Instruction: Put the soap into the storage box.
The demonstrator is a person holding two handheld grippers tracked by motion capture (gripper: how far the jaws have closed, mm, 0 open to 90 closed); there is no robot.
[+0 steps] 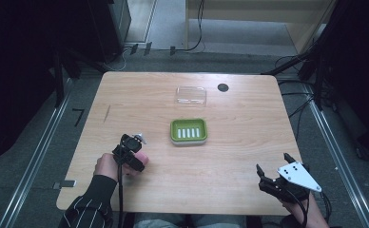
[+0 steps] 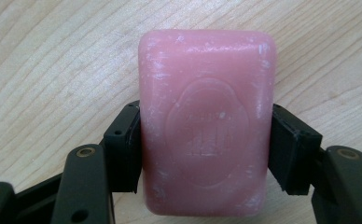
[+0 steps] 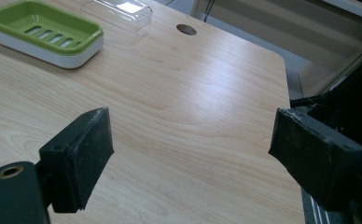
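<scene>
- Pink soap bar [image 2: 207, 123] sits clamped between the left gripper [image 2: 205, 149] pads, long axis running straight out ahead of the claw, resting on the wooden table [image 1: 230, 156].
- Green soap dish [image 1: 188, 130] lies ahead and to the right of that claw, nearer it than the right gripper [image 1: 273, 166].
- Right gripper gapes, nothing between its jaws.
- Clear lid [image 1: 191, 95] lies beyond the dish.

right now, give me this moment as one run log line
left gripper: shut on pink soap bar on table | right gripper: open, holding nothing | green soap dish: no soap in it | clear lid: behind dish
</scene>
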